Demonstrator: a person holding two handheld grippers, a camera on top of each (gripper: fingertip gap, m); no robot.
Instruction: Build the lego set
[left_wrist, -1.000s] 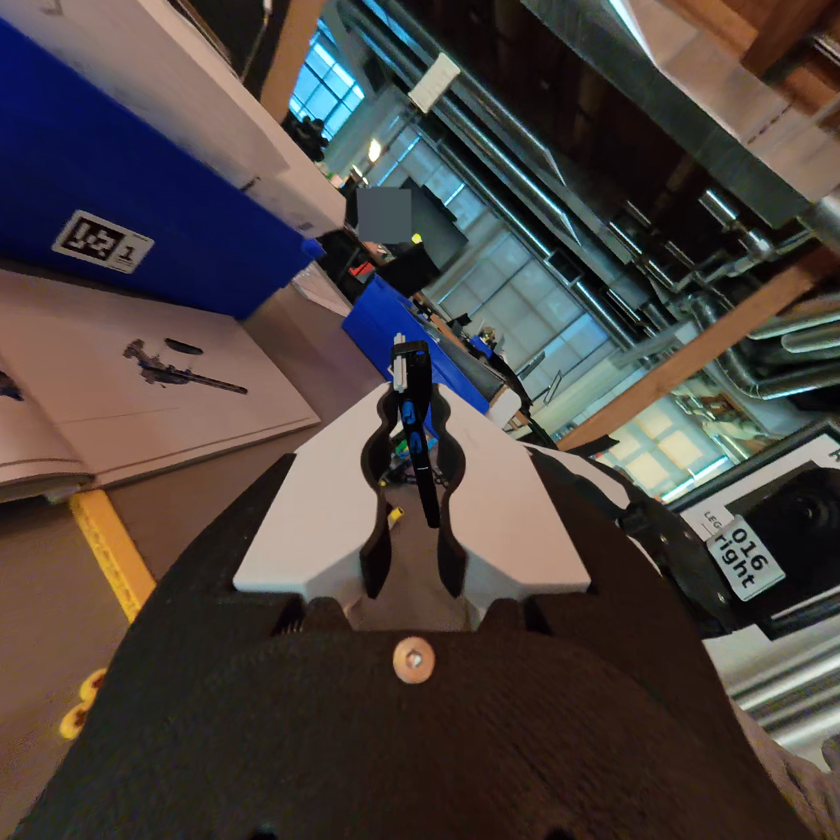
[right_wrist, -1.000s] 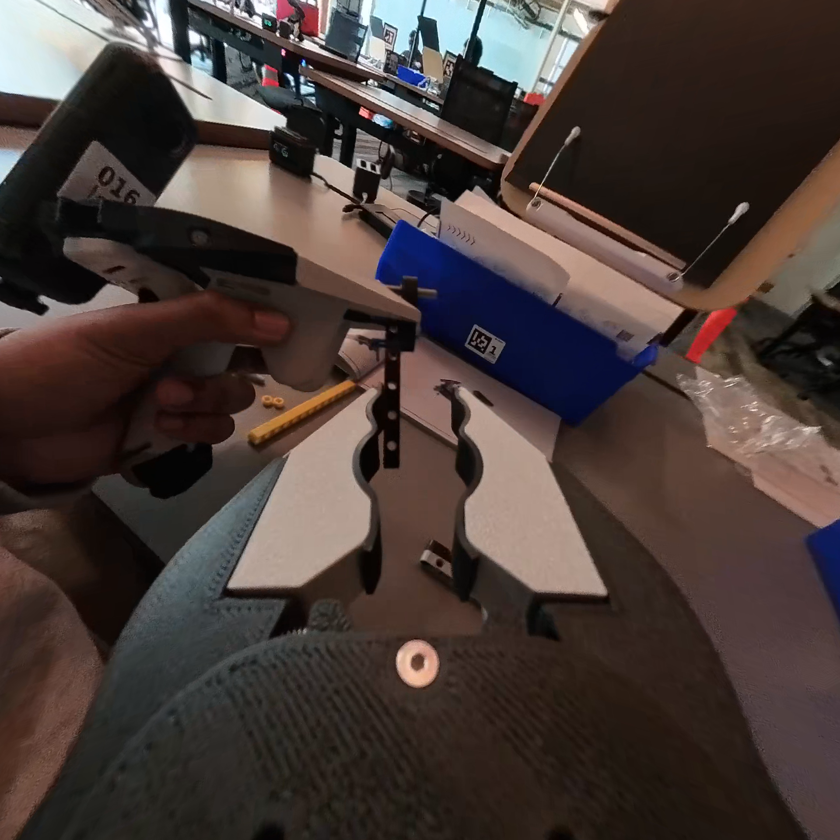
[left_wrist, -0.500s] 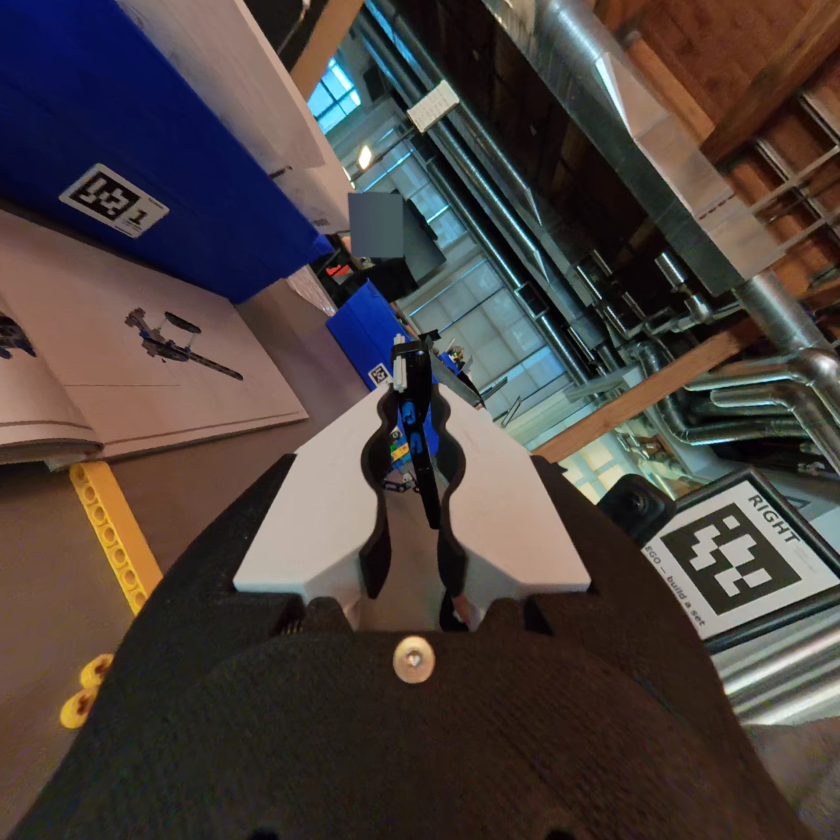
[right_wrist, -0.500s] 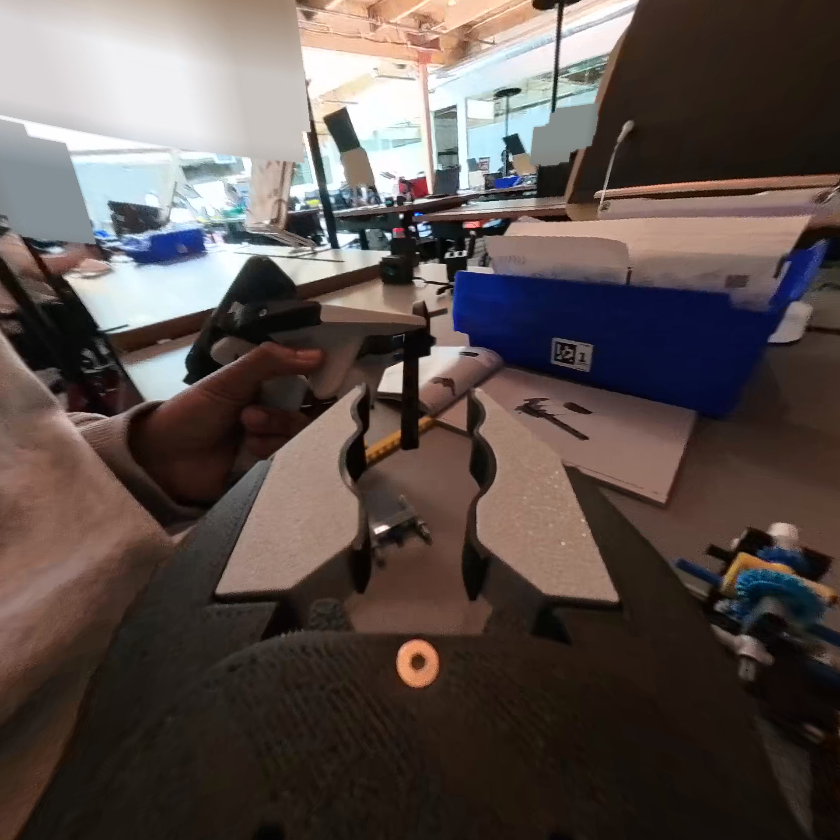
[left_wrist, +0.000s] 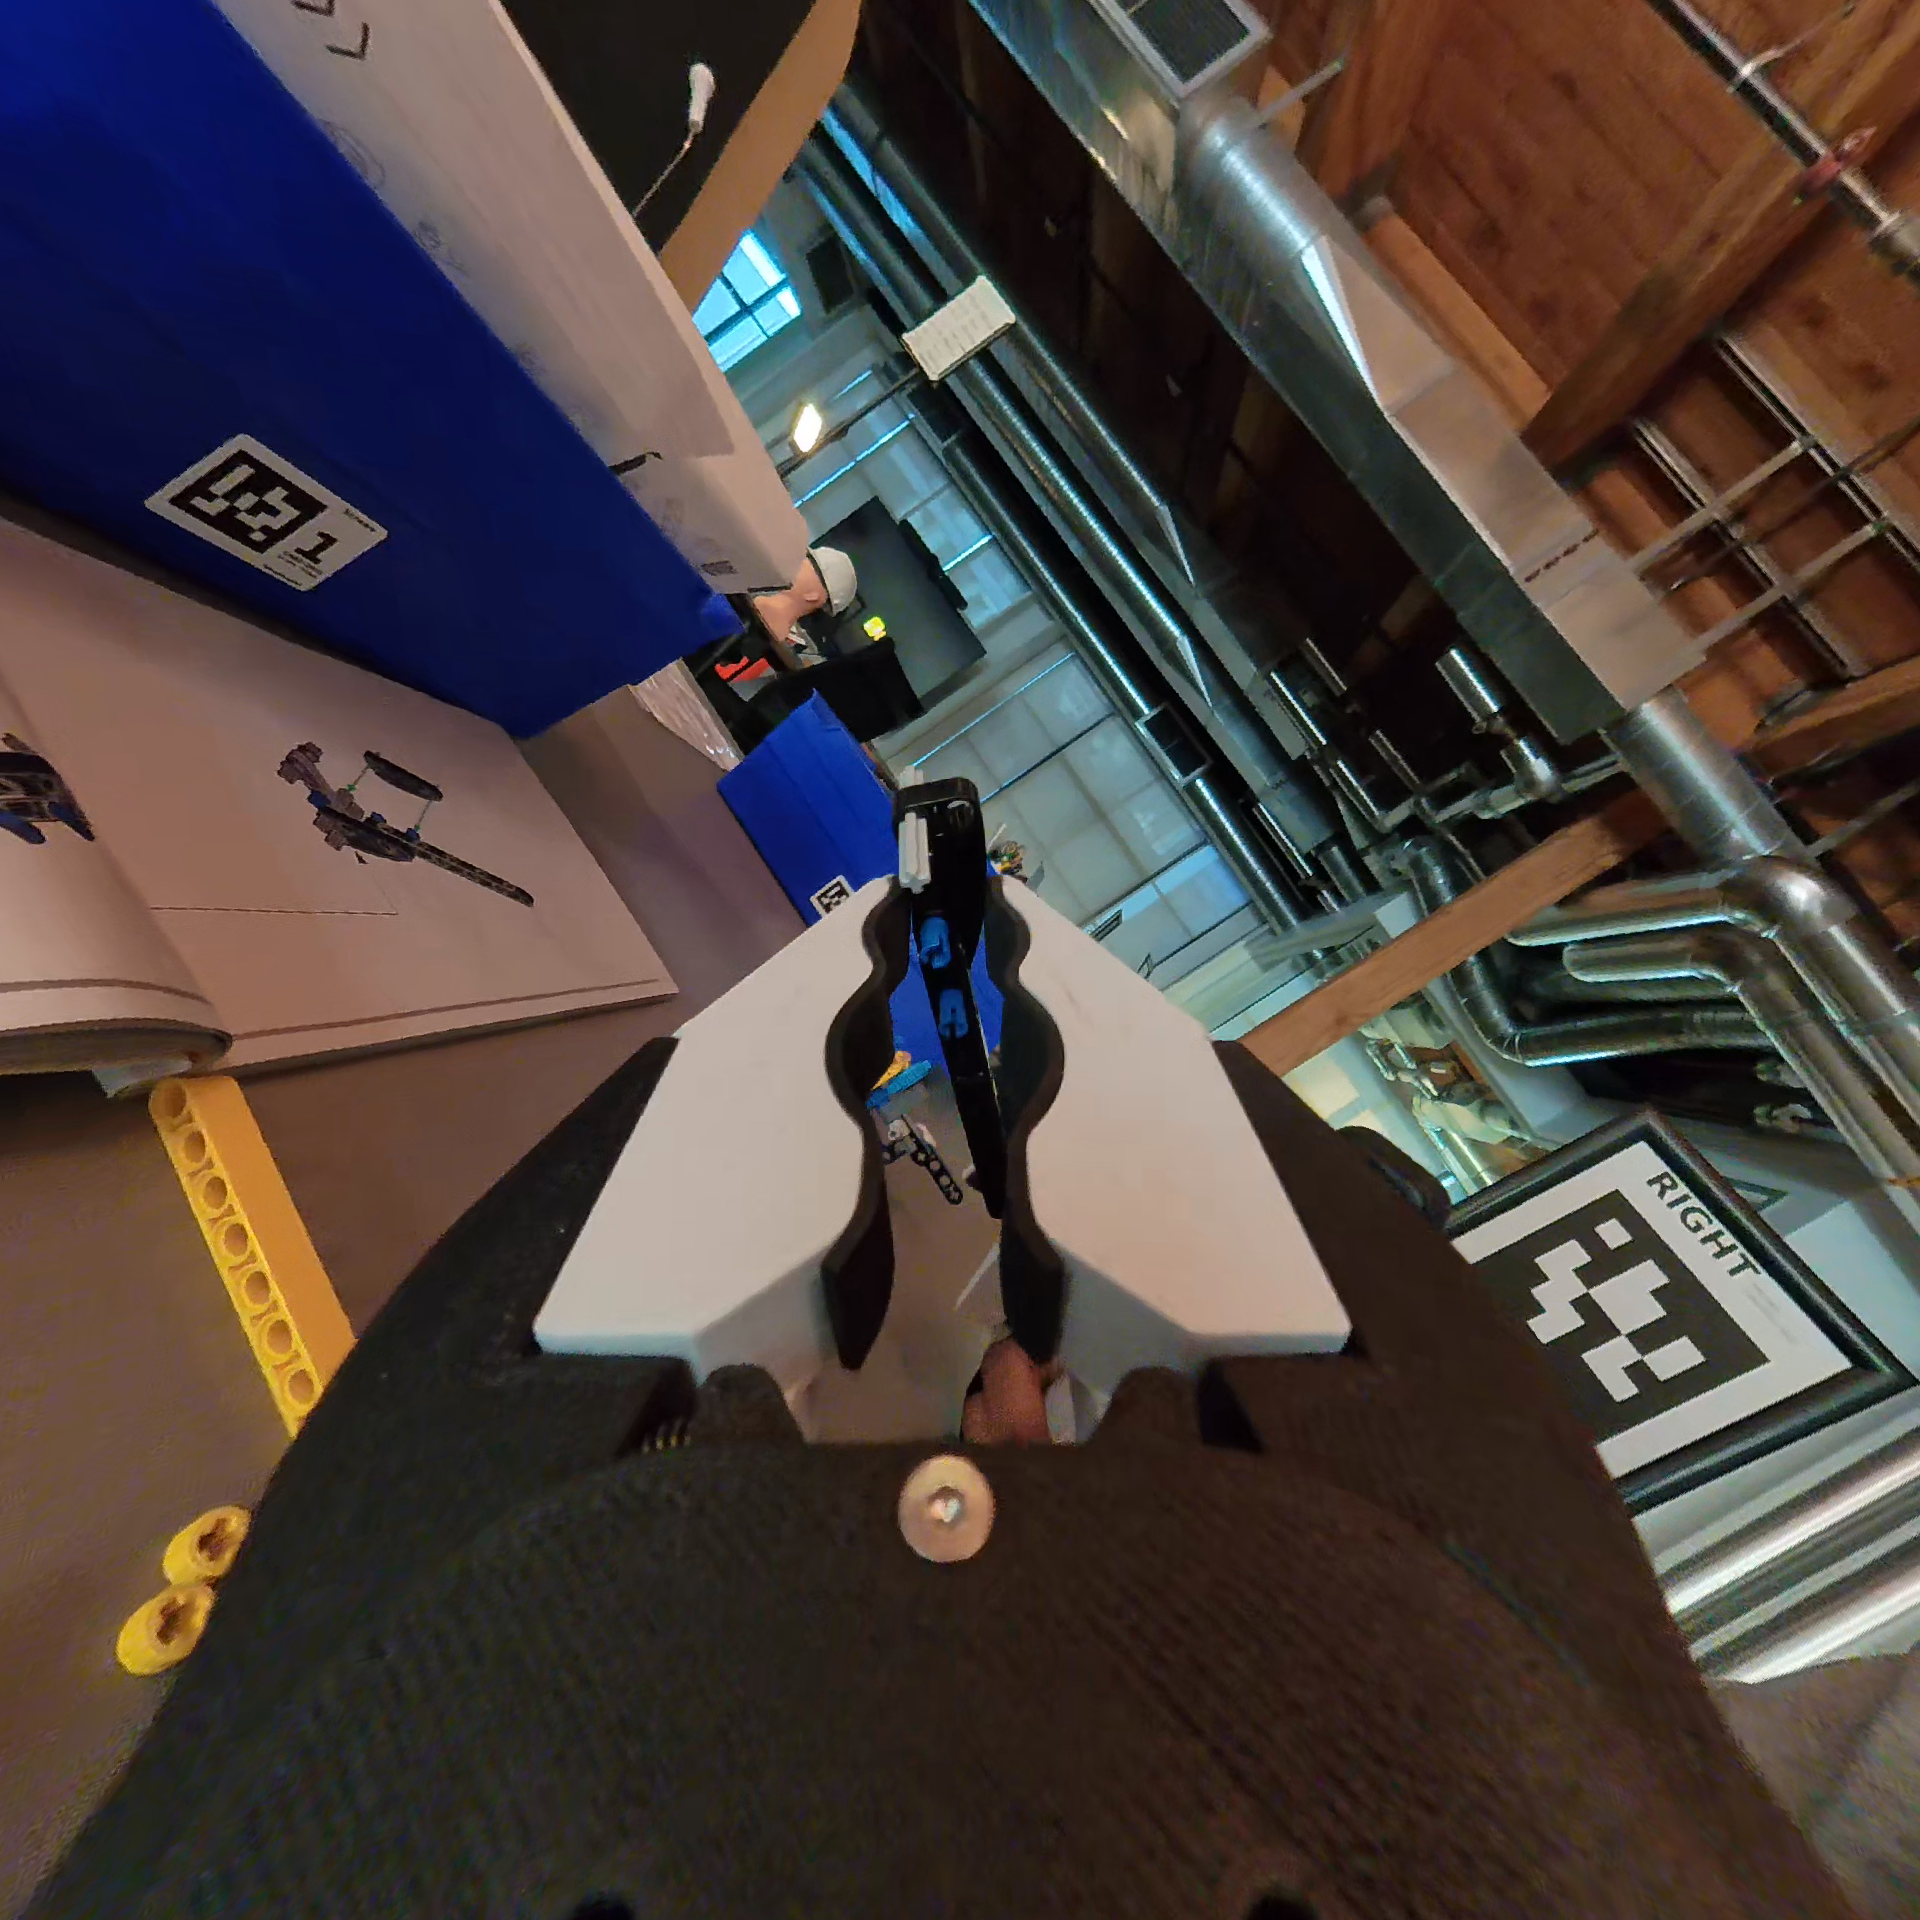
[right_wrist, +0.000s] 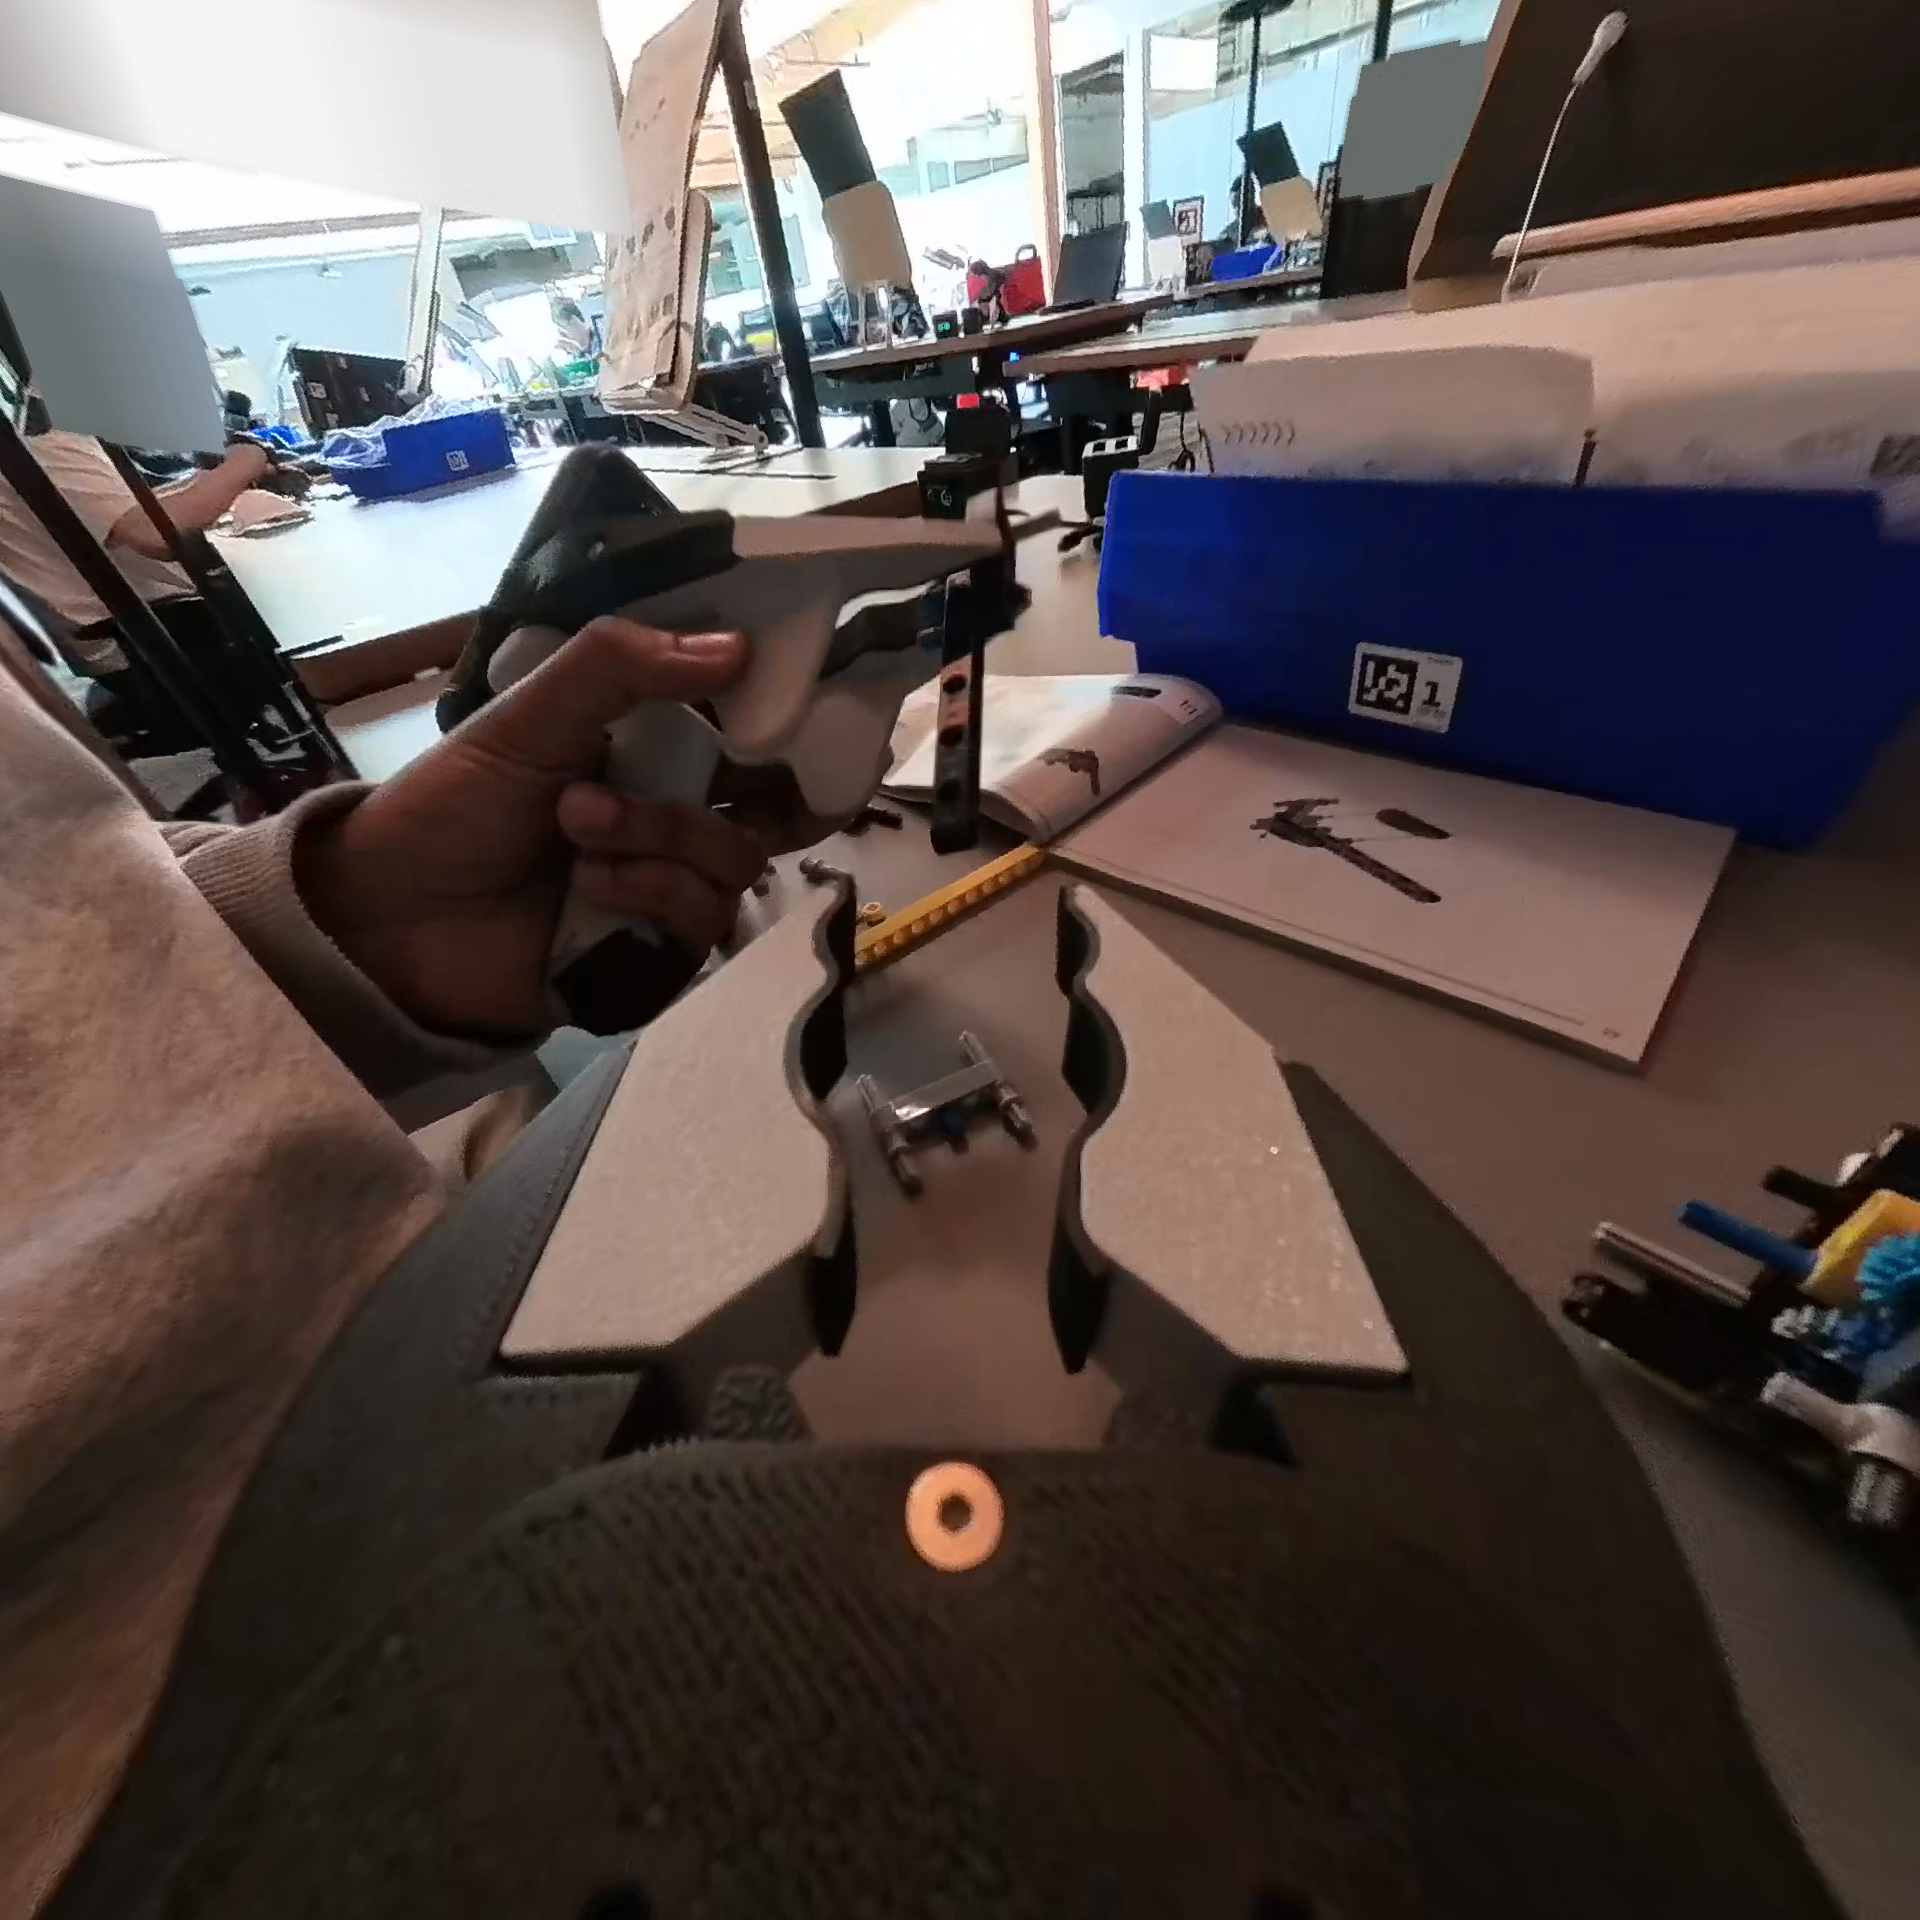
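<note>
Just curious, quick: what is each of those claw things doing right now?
Left gripper: shut on a black lego beam.
Right gripper: jaws open, empty, above a small grey lego piece.

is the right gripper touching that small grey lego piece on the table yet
Apart. In the right wrist view the right gripper is open, and the small grey lego piece lies on the table between its fingers with bare table showing on both sides.

Grey table surface (right_wrist: 1299, 1049) seen near, under open workshop hall. Long pale worktables (right_wrist: 436, 561) ranged far left, more desks (right_wrist: 1122, 343) far centre, dark chairs (right_wrist: 1086, 260) set beside them. Glass partitions and bright daylight noted at far wall (right_wrist: 977, 135). Overhead: wooden ceiling boards (left_wrist: 1558, 208), timber beam (left_wrist: 1455, 935), silver ducting (left_wrist: 1351, 270), grouped pipes (left_wrist: 1683, 977). Large paned windows (left_wrist: 1091, 790) seen far, small lamp (left_wrist: 805, 424) lit beside them.
</note>
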